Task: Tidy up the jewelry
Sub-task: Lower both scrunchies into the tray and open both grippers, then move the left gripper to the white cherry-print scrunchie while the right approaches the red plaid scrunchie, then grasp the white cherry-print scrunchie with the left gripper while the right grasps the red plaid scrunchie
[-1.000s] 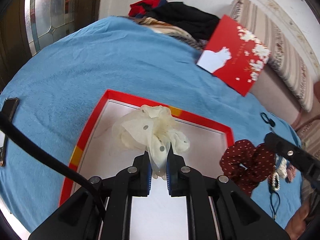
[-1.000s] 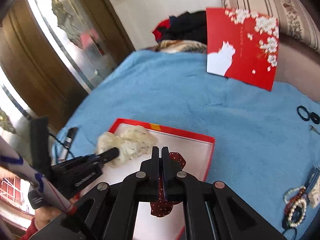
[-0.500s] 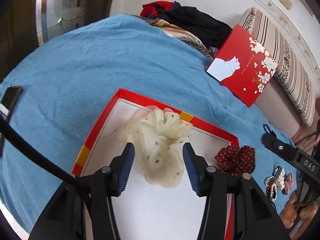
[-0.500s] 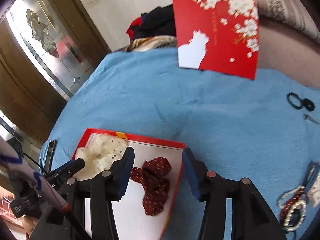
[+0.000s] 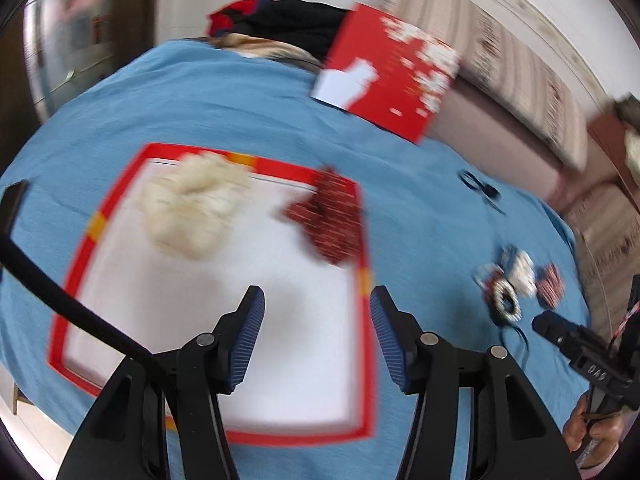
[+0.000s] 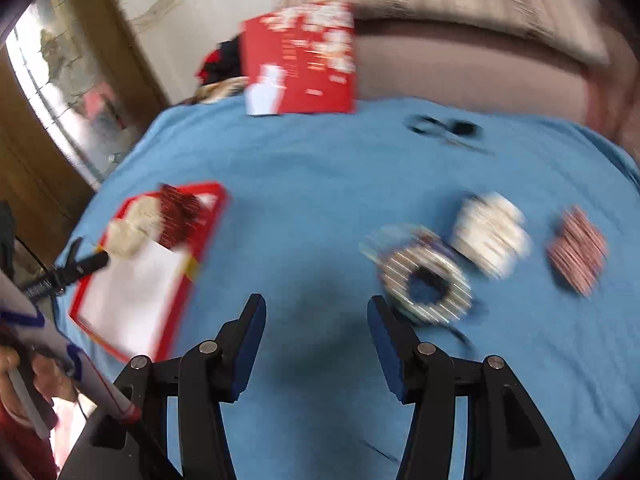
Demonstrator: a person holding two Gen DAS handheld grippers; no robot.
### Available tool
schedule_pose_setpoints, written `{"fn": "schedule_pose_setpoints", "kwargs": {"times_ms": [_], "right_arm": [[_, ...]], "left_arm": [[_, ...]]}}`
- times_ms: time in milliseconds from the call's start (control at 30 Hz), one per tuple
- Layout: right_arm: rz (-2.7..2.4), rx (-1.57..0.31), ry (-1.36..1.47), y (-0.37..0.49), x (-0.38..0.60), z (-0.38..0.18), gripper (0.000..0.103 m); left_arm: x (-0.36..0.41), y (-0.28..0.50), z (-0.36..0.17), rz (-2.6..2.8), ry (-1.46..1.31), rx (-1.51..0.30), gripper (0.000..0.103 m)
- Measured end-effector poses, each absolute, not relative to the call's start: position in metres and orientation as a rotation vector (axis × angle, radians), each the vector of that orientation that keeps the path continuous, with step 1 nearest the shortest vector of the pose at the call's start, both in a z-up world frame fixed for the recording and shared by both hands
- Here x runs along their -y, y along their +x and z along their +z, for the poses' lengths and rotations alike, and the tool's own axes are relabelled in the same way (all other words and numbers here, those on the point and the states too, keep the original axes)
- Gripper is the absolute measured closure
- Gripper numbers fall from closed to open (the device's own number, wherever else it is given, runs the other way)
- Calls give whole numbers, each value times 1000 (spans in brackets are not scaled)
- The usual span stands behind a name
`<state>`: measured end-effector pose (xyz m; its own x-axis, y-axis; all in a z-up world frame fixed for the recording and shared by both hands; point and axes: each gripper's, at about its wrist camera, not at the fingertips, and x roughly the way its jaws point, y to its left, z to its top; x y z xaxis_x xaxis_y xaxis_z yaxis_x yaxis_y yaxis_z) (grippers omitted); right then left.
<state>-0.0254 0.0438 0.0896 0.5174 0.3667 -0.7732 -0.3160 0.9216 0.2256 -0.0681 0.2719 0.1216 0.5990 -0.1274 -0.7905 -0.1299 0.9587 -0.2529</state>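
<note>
A red-rimmed white box tray (image 5: pixel 256 160) lies on the blue cloth. In it lie a cream dotted scrunchie (image 5: pixel 192 208) and a dark red dotted scrunchie (image 5: pixel 332 220); both also show in the right wrist view (image 6: pixel 132 228) (image 6: pixel 178 216). My left gripper (image 5: pixel 316 316) is open and empty above the tray's near part. My right gripper (image 6: pixel 316 320) is open and empty over the cloth, just left of a beaded bracelet (image 6: pixel 426 284), a white scrunchie (image 6: pixel 490 236) and a red patterned hair tie (image 6: pixel 578 252). Both views are motion-blurred.
A red box lid with a white cat (image 5: pixel 388 76) leans at the back against a striped sofa (image 5: pixel 520 56). Black hair ties (image 6: pixel 444 128) lie on the cloth behind the bracelets. Dark clothes (image 5: pixel 288 20) are piled at the far edge.
Both grippers opened and let go of their scrunchies in the tray, then pulled back. The right gripper swung right toward the bracelets and hair ties.
</note>
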Motion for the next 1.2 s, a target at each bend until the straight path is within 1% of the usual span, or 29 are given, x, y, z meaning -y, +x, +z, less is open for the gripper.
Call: {"fn": "schedule_pose_setpoints", "kwargs": {"times_ms": [267,433,667,767,1000,1200], "right_arm": [[208,-967,178,-52,90,66,46],[147,-950,239,-46,134,61,45],[125,-924,251,-33,156,54,44],[102,-902,246,-16,165,54,42],[68,-885,283,35,187,53,41],[74,-899,305,67,193,44,41]], "left_arm": [[-181,-60,122,-140,-232,-982,49],[-121,-50,109,-222,-172,-1016,49],[-49,-19,95,-307,-124,-1043,49],[-15,-2,96,-349,-94,-1032,49],[66,34,84,-453,40,-1010,49],[99,66,58,-474,115,-1052,49]]}}
